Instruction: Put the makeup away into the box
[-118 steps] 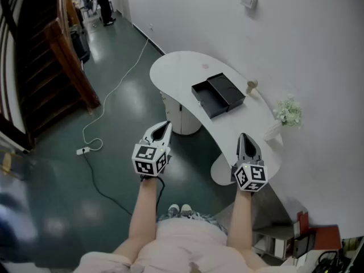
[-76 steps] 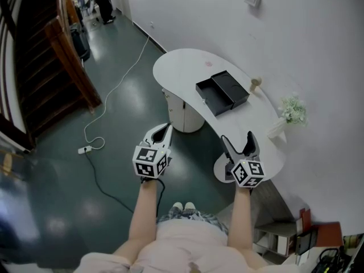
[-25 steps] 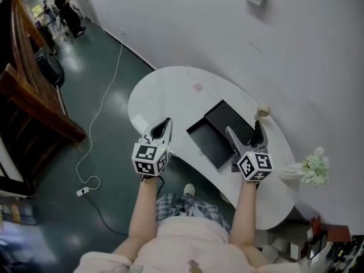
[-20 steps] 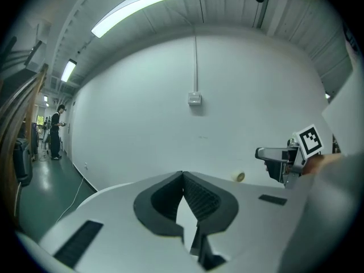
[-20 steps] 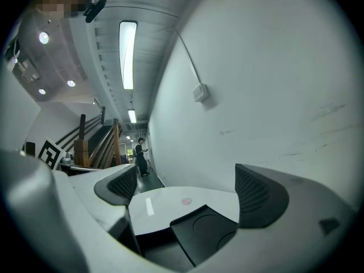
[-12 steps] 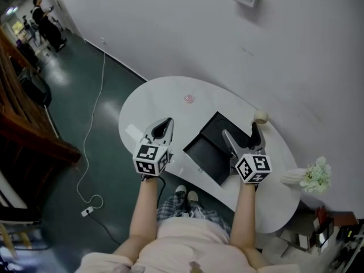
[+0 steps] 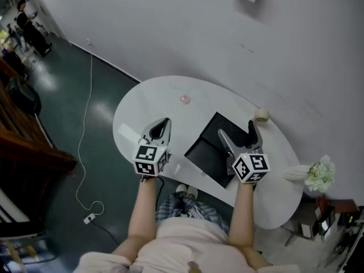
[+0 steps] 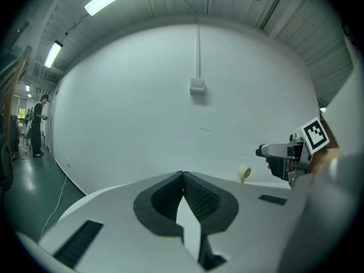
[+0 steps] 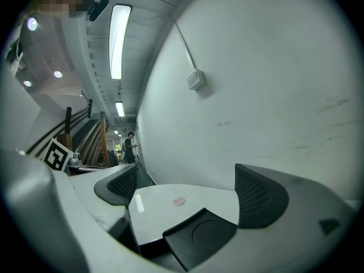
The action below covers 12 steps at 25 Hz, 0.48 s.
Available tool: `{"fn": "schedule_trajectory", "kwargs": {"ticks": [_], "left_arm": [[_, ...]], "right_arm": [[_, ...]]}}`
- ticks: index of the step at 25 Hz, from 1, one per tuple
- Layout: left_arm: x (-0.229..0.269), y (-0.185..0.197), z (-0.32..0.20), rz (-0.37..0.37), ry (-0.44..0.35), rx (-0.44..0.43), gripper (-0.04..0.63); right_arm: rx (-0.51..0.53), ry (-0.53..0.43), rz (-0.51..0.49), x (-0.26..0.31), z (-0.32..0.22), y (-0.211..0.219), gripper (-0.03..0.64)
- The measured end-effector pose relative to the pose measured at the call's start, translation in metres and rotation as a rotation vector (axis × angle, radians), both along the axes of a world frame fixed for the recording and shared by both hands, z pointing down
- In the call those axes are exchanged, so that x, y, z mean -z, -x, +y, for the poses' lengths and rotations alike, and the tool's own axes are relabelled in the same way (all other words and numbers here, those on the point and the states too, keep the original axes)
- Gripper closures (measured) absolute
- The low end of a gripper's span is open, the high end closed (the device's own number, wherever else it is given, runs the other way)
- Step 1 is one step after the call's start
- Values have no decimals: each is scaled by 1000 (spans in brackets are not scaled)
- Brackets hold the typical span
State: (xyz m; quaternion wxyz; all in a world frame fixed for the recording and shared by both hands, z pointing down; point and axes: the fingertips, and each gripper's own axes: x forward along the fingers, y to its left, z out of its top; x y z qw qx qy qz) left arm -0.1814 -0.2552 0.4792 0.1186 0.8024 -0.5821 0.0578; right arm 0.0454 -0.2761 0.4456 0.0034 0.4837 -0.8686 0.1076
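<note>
White table (image 7: pixel 149 98); flowers (image 7: pixel 319 174) right; cable (image 7: pixel 89 73) across floor (image 7: pixel 51 112).

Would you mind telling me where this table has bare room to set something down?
The table is bare at its left end, left of the small pink item and the left gripper. Its right end is bare too, between the black box and the flowers. The middle is crowded: the open box lies there, with the right gripper over it.
</note>
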Motion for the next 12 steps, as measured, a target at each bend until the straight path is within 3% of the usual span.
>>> {"fn": "schedule_trajectory", "kwargs": {"ticks": [6,12], "left_arm": [[5,9,-11,16,-3,28,569],[6,21,-36,26,29,70,569]], "right_arm": [[52,13,38,6,-18,23,89],[120,65,141,5,-53,57,89]]}}
